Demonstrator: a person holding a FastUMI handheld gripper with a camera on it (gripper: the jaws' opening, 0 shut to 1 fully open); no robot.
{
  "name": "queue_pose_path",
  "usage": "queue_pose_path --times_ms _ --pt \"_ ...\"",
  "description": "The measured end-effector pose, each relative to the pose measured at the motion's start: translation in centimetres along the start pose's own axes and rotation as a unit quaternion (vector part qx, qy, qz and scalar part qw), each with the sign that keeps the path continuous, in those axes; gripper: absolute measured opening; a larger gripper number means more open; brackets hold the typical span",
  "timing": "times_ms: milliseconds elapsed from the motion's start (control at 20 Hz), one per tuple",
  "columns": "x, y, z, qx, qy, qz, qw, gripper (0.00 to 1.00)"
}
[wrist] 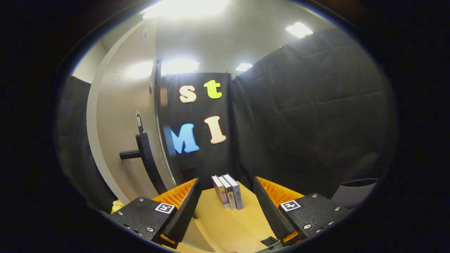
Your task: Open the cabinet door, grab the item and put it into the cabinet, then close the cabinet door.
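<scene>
Books [227, 191] upright on wooden tabletop [228, 225] beyond spread fingers [227, 200].

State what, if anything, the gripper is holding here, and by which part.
Nothing is held. The gripper has its jaws open and empty; the three upright books stand on the wooden table just ahead, between the jaws but untouched.
</scene>
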State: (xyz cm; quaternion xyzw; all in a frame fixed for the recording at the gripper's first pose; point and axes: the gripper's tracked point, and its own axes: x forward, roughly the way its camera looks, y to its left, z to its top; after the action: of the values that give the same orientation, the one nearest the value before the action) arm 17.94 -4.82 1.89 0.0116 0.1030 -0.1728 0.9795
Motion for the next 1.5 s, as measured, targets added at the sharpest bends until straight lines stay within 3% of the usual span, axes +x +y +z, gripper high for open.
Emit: queue_pose_path --times_ms 300,950,1500 --pt "-0.8 0.9 0.4 -0.037 -0.016 -0.023 0.999 0.93" --pt "-4.5 11.3 -1.3 -0.025 0.006 0.059 0.998 0.93" --pt "-4.1 21.4 -2.6 -0.009 0.015 0.14 0.99 0.93"
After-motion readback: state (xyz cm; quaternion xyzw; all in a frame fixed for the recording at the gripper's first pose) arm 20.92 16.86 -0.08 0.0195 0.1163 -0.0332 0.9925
